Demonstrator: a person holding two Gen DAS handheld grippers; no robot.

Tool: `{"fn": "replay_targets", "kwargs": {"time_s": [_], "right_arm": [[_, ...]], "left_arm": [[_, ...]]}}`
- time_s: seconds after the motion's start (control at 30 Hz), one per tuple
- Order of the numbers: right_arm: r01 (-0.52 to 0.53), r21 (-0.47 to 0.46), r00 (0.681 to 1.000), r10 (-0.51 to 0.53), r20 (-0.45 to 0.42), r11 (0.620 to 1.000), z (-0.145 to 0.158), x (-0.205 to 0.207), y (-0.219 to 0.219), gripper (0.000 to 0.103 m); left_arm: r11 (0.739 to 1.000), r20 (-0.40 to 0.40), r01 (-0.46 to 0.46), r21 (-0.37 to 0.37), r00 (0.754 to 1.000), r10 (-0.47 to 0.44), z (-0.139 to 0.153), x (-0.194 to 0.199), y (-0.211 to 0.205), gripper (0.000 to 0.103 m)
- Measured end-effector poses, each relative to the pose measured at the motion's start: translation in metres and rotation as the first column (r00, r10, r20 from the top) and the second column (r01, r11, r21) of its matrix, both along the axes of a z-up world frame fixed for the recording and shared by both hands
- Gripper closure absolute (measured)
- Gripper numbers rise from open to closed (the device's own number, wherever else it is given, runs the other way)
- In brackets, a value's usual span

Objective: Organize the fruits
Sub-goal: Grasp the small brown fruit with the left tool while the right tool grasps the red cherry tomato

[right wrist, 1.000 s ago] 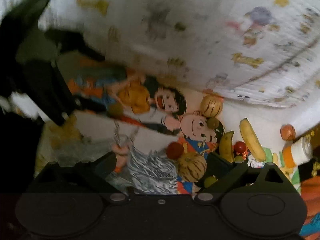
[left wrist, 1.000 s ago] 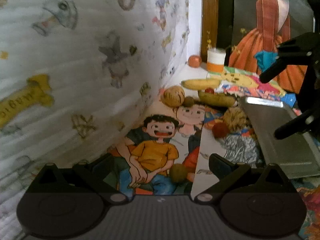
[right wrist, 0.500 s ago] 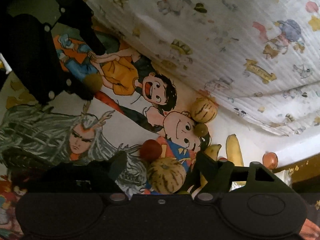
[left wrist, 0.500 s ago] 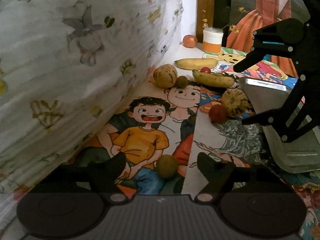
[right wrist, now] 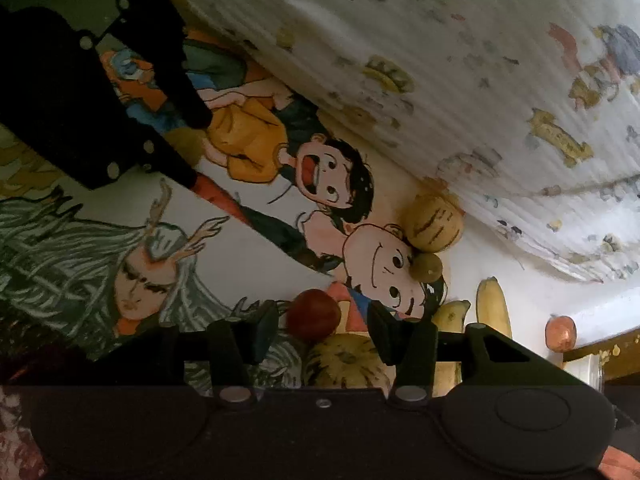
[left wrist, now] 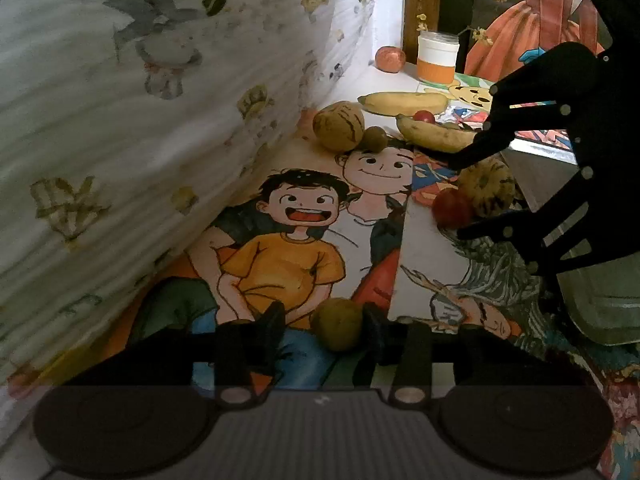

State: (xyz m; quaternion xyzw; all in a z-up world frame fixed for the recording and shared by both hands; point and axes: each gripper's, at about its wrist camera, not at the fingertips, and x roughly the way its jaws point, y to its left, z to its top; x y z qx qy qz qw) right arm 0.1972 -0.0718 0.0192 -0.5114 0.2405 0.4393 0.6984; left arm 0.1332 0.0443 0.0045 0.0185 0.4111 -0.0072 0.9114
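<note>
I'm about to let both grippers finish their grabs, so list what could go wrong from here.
1. The left gripper, jaws just closing, has the small green fruit against one finger with a gap on the other side; it may roll away.
2. The right gripper, also closing, frames the red fruit, which touches the striped melon; the melon may get nudged.
3. The metal tray lies beneath the right gripper, so the arms could crowd each other.
</note>
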Motion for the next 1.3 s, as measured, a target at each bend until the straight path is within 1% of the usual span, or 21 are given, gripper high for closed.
{"fn": "replay_targets", "kwargs": {"time_s": [0.13, 0.33, 0.4, 0.5, 0.7, 0.73, 0.77, 0.8, 0.97, 1.0, 1.03, 1.13, 1.2, 1.3], "right_arm": [[-0.002, -0.008, 1.0, 0.002, 0.008, 1.0, -0.005, 0.001, -0.002, 0.052], [-0.028, -0.033, 1.0, 0.028, 0.013, 0.999, -0.007, 0.004, 0.0, 0.052], [-0.049, -0.047, 0.998, 0.05, 0.03, 0.998, -0.008, 0.002, 0.001, 0.053], [-0.081, -0.077, 0.994, 0.086, 0.061, 0.994, -0.011, -0.005, 0.003, 0.057], [-0.093, -0.094, 0.993, 0.1, 0.068, 0.991, -0.012, -0.008, 0.004, 0.063], [-0.096, -0.093, 0.993, 0.102, 0.06, 0.991, -0.012, -0.008, 0.003, 0.066], [-0.098, -0.091, 0.993, 0.103, 0.052, 0.991, -0.012, -0.008, 0.003, 0.069], [-0.098, -0.089, 0.994, 0.103, 0.048, 0.991, -0.012, -0.008, 0.003, 0.069], [-0.098, -0.085, 0.994, 0.101, 0.03, 0.992, -0.012, -0.006, 0.003, 0.069], [-0.098, -0.086, 0.995, 0.1, 0.027, 0.992, -0.012, -0.005, 0.004, 0.069], [-0.098, -0.087, 0.995, 0.101, 0.026, 0.991, -0.012, -0.005, 0.005, 0.069], [-0.106, -0.094, 0.994, 0.109, 0.025, 0.99, -0.013, -0.004, 0.007, 0.069], [-0.105, -0.094, 0.994, 0.107, 0.014, 0.99, -0.012, -0.001, 0.01, 0.068], [-0.096, -0.094, 0.995, 0.096, -0.006, 0.991, -0.011, 0.003, 0.012, 0.067]], "left_arm": [[1.0, 0.002, -0.026, -0.007, 1.0, 0.026, 0.0, 0.005, -0.002, 0.056], [0.999, 0.004, -0.031, -0.012, 1.0, 0.031, -0.001, 0.014, -0.008, 0.072], [0.999, 0.006, -0.035, -0.012, 0.999, 0.035, -0.001, 0.016, -0.01, 0.074], [0.999, 0.007, -0.032, -0.013, 0.999, 0.032, -0.001, 0.018, -0.011, 0.074], [1.0, 0.012, -0.02, -0.001, 1.0, 0.02, 0.0, 0.012, -0.011, 0.069], [1.0, 0.013, -0.017, 0.0, 1.0, 0.017, 0.0, 0.011, -0.01, 0.068], [1.0, 0.011, -0.015, -0.001, 1.0, 0.015, 0.0, 0.01, -0.01, 0.063], [1.0, 0.008, -0.011, -0.009, 1.0, 0.011, 0.0, 0.009, -0.009, 0.061], [1.0, 0.006, -0.01, -0.009, 1.0, 0.01, 0.004, 0.005, -0.009, 0.059], [1.0, 0.006, -0.011, -0.01, 1.0, 0.011, 0.005, 0.004, -0.009, 0.057], [1.0, 0.004, -0.022, -0.003, 1.0, 0.022, 0.006, 0.003, -0.008, 0.052], [0.999, -0.018, -0.032, -0.003, 0.999, 0.032, 0.006, -0.001, -0.004, 0.051], [0.999, -0.033, -0.038, -0.006, 0.999, 0.038, 0.005, -0.002, -0.002, 0.053], [0.999, -0.033, -0.035, -0.006, 0.999, 0.035, 0.003, -0.002, -0.004, 0.056]]}}
